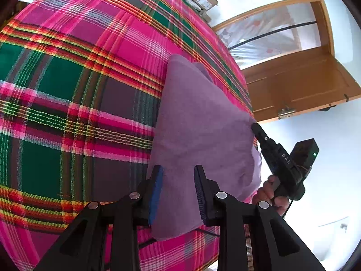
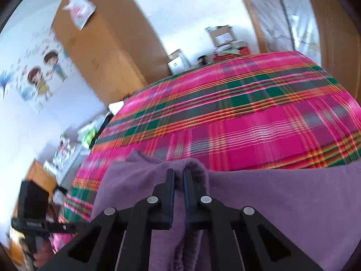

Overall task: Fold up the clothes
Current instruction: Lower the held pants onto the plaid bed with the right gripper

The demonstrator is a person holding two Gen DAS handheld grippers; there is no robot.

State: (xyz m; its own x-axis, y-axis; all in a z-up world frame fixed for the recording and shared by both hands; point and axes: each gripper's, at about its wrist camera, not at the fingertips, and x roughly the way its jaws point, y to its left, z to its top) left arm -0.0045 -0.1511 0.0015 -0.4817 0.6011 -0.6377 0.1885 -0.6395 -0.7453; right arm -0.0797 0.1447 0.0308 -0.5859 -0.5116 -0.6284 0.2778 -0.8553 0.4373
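Purple fleece cloth is laid on a bed covered by a pink-and-green plaid spread, near the bed's edge. The left tongs are held partly open, with the cloth's near edge between the pads; contact cannot be confirmed. The right tongs are closed on a raised fold of the cloth, which is lifted slightly.

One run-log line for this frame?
left tongs: open over purple cloth | right tongs: shut on cloth fold | surface: plaid bedspread
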